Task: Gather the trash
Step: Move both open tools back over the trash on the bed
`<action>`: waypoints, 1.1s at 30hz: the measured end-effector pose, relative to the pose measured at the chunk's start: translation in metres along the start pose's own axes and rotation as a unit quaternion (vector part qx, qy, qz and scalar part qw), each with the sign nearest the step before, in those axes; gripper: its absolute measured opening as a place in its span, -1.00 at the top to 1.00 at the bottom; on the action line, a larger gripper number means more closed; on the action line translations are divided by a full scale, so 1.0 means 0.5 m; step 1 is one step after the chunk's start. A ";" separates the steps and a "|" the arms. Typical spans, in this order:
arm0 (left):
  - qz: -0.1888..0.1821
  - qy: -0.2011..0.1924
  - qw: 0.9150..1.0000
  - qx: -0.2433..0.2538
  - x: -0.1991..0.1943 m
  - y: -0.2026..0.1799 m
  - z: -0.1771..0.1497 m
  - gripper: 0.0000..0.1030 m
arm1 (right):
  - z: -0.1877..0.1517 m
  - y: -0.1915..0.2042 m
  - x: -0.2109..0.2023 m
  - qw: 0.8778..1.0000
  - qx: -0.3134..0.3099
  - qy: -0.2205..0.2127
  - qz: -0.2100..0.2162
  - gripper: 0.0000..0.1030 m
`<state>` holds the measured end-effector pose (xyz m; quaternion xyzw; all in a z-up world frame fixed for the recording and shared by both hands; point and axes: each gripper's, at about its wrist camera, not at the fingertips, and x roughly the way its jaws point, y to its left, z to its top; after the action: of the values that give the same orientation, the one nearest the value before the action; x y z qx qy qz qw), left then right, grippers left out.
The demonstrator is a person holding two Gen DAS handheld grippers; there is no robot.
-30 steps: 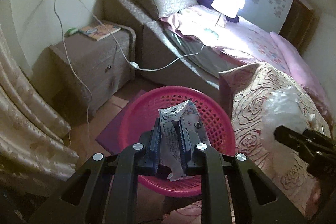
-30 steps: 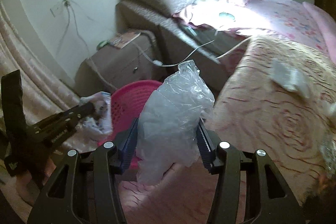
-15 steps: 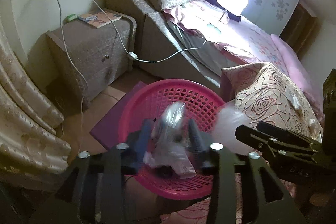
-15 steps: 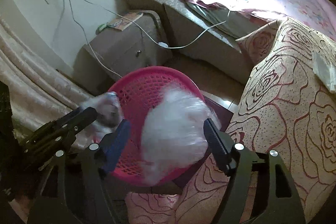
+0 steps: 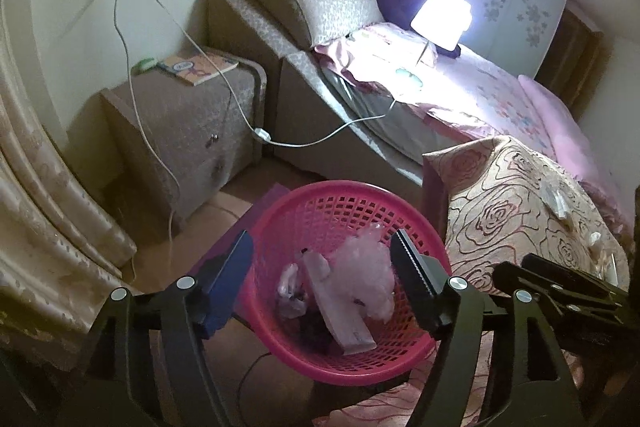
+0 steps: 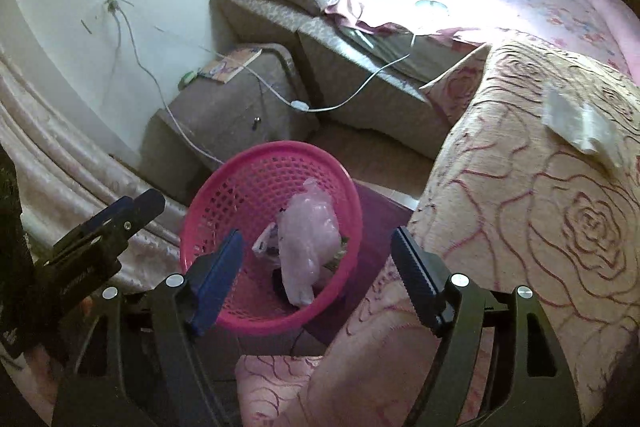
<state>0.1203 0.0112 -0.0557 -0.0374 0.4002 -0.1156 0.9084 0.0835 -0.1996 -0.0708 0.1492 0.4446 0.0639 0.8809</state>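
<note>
A pink mesh basket [image 5: 384, 367] [image 6: 208, 211] stands on the floor beside the bed. Inside it lie a clear crumpled plastic bag [image 5: 368, 275] [image 6: 308, 239] and a printed wrapper [image 5: 340, 311]. My left gripper [image 5: 322, 279] hangs above the basket, its jaws opening and nothing between the pads. My right gripper [image 6: 316, 275] hovers over the basket's near rim, its jaws also opening and empty. The bag sits below them, apart from the pads. More white scraps [image 6: 580, 123] [image 5: 556, 199] rest on the rose-patterned blanket.
A grey nightstand [image 5: 180, 131] with a booklet stands at the left, with a white cable [image 5: 264, 135] hanging to the bed. A lit lamp [image 5: 440, 19] sits on the bed. Curtains [image 5: 48, 227] hang at the far left. A purple mat [image 6: 380, 219] lies under the basket.
Both grippers opened. The wrapper fell from my left gripper and the plastic bag from my right gripper, and both now lie in the basket.
</note>
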 end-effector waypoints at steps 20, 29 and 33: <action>-0.018 -0.023 0.998 0.055 -0.055 -0.110 -0.019 -0.45 | -0.097 -0.103 -0.195 0.994 0.017 -0.093 -0.064 -0.45; -0.038 -0.022 0.995 0.090 -0.069 -0.179 -0.042 -0.47 | -0.155 -0.189 -0.271 0.984 0.033 -0.118 -0.127 -0.55; -0.050 -0.015 0.992 0.113 -0.064 -0.222 -0.057 -0.52 | -0.187 -0.235 -0.310 0.979 0.052 -0.129 -0.150 -0.61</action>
<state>0.0584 -0.0883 -0.0339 0.0441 0.3684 -0.2049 0.9058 -0.0863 -0.3295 -0.0424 0.1336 0.3476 -0.1117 0.9213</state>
